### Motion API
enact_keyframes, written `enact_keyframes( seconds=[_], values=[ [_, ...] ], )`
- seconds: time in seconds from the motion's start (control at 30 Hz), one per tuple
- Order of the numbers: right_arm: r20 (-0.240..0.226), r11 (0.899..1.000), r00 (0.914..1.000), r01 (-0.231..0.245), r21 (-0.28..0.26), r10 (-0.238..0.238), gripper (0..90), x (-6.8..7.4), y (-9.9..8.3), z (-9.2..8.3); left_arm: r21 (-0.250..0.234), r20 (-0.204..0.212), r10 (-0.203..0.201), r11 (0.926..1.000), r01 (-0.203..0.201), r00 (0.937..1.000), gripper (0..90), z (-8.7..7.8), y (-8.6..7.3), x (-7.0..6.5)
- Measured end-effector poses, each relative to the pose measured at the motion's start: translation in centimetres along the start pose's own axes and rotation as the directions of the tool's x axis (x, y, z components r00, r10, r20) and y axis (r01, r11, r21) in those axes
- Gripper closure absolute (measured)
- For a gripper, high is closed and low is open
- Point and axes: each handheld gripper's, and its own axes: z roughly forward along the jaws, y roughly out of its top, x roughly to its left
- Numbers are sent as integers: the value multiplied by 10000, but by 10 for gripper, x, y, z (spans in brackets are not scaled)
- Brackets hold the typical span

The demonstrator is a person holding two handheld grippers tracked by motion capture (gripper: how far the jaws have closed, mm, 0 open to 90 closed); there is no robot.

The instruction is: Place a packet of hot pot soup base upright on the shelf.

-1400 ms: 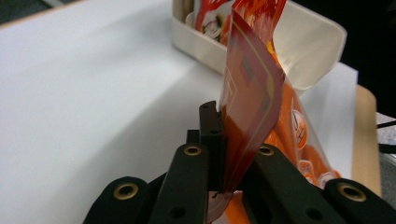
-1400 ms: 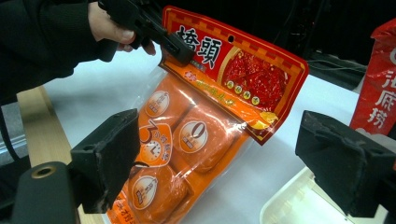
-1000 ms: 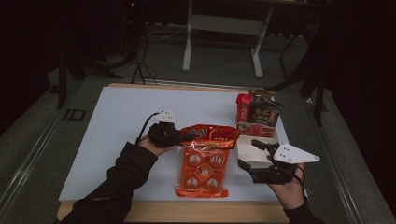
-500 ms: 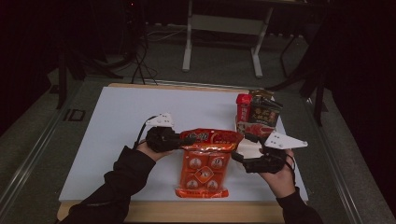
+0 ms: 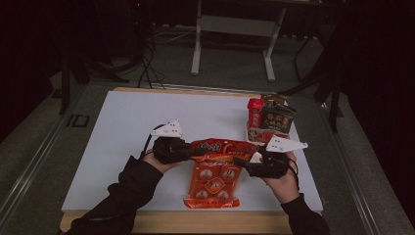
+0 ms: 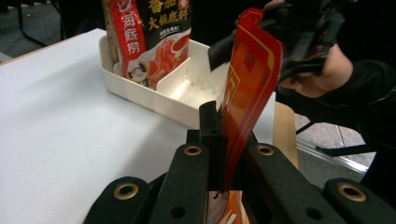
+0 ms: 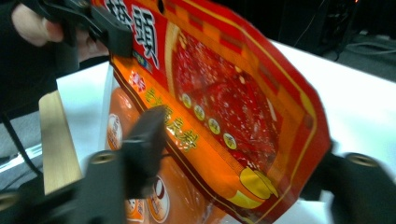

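Note:
A red and orange sauce pouch (image 5: 222, 147) is held up above the table, and my left gripper (image 5: 193, 151) is shut on its left end. In the left gripper view the pouch (image 6: 252, 74) stands on edge, pinched between the black jaws of that gripper (image 6: 224, 116). My right gripper (image 5: 242, 161) is at the pouch's right end. In the right gripper view the pouch (image 7: 224, 107) lies between the jaws of this gripper (image 7: 236, 163), which have just been closing and still stand apart without pressing it. Below it, an orange pack (image 5: 214, 182) lies flat on the table.
A white divided tray (image 5: 254, 133) stands at the back right with upright sauce packets (image 5: 276, 120) in it; the left gripper view shows one tray (image 6: 163, 88) compartment bare. The white table top (image 5: 122, 127) stretches to the left, with a wooden edge (image 5: 195, 221) at the front.
My right gripper has moved left to the pouch's right end, and its jaws have narrowed around it. The left gripper keeps its hold and has hardly moved.

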Motion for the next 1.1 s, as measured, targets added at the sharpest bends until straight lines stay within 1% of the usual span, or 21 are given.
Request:
enact_keyframes(
  seconds=[0.03,0.1,0.17,0.2,0.23,0.27,0.3,0.33,0.4,0.57,0.67,0.7,0.73,0.77,0.83,0.9,0.93,0.97,1.03,1.07,1.1],
  values=[
    [-83,9999,10000,26,109,-25,477,-1,0,1,-3,-26,-7,10000,7,10000,898,0,0,0],
    [-185,9998,9998,12,217,-8,560,-2,-1,3,-32,57,-16,10000,16,10000,898,0,0,-1],
    [-400,9997,9992,-71,243,80,636,-4,-1,4,0,11,27,10000,-27,10000,897,-1,0,-2],
    [-554,9995,9983,-193,247,206,687,-5,-1,4,4,-35,13,10000,-13,10000,897,-1,0,-2],
    [-730,9993,9969,-286,254,304,712,-5,-1,4,11,-53,-47,10000,47,10000,897,-1,0,-1],
    [-798,9989,9961,-363,280,384,748,-6,-1,4,6,-33,-57,10000,57,10000,897,-1,-1,-1],
    [-934,9982,9943,-483,350,514,801,-6,-1,4,-3,-31,-88,10000,88,10000,897,-1,-1,-1],
    [-1085,9975,9925,-513,478,563,882,-6,-1,5,29,-41,-93,10000,93,9999,897,0,-1,-1],
    [-920,9976,9952,-274,628,331,899,-3,0,5,38,-43,-112,9999,112,9999,897,-1,-1,-1],
    [-945,9967,9954,-51,804,127,900,4,5,0,100,66,-1,10000,0,10000,895,-5,2,-4],
    [-1163,9969,9927,-218,761,306,900,7,8,-4,54,99,209,9998,-210,9997,890,-8,1,-5],
    [-1236,9971,9917,-261,719,349,900,8,9,-5,-1,26,317,9995,-317,9995,882,-9,0,-5],
    [-1341,9969,9899,-372,690,463,900,10,11,-6,-9,8,313,9995,-313,9995,857,-9,-1,-5],
    [-1347,9970,9899,-340,691,431,900,11,12,-7,-33,-19,264,9996,-264,9996,833,-9,-2,-5],
    [-1348,9970,9904,-190,755,291,900,16,14,-7,-170,-20,206,9996,-207,9998,817,-11,-6,-3],
    [-1368,9970,9904,-81,764,185,900,19,16,-7,-317,-6,111,9994,-111,9999,766,-13,-8,-3],
    [-1470,9972,9890,-71,747,181,900,21,18,-7,-376,43,72,9993,-70,10000,744,-14,-9,-3],
    [-1580,9974,9870,-171,701,280,900,22,19,-6,-409,54,86,9991,-84,9999,710,-14,-10,-4],
    [-1598,9975,9869,-95,694,205,900,24,20,-6,-425,-7,152,9990,-152,9999,627,-15,-10,-5],
    [-1583,9976,9873,-27,691,137,900,25,21,-6,-411,-303,329,9986,-341,9990,627,-16,-11,-7],
    [-1637,9975,9864,2,701,113,900,29,23,-5,-509,-484,379,9979,-404,9981,512,-18,-11,-9]
  ],
)
